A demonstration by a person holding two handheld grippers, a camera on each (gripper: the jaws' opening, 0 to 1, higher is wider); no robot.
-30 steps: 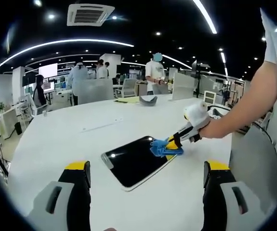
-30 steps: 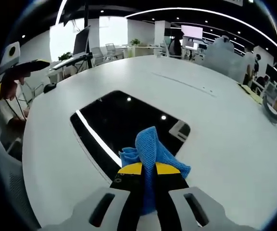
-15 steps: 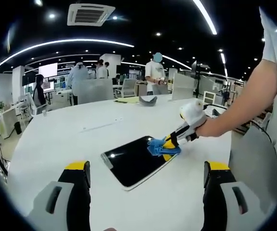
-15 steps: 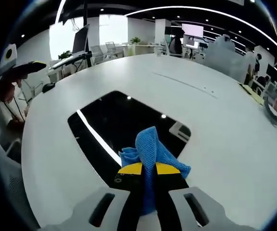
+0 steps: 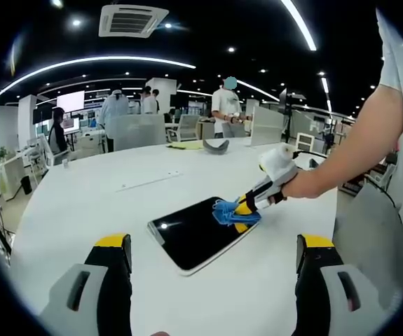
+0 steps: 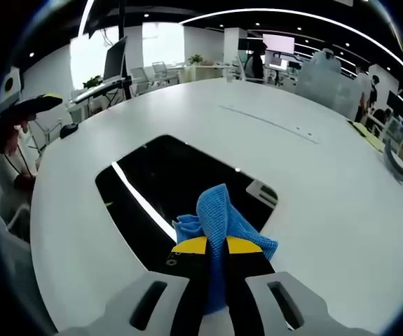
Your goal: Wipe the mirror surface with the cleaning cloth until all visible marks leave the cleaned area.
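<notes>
My right gripper (image 6: 215, 255) is pinched tight on the blue cloth (image 6: 219, 217). The cloth sits on the near edge of the dark mirror (image 6: 176, 185), which lies flat on the white table (image 6: 313, 182). My left gripper (image 5: 212, 262) is wide open, holding nothing, near the mirror. People (image 5: 226, 108) stand far away, past the table. A grey thing (image 5: 216, 145) rests on the table's far side.

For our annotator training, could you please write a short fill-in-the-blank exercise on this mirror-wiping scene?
1. The right hand-held gripper is shut on a ____ cleaning cloth.
2. The mirror lies flat on a ____ table.
3. The left hand-held gripper has its jaws ____ and holds nothing.

Missing words: blue; white; open
</notes>
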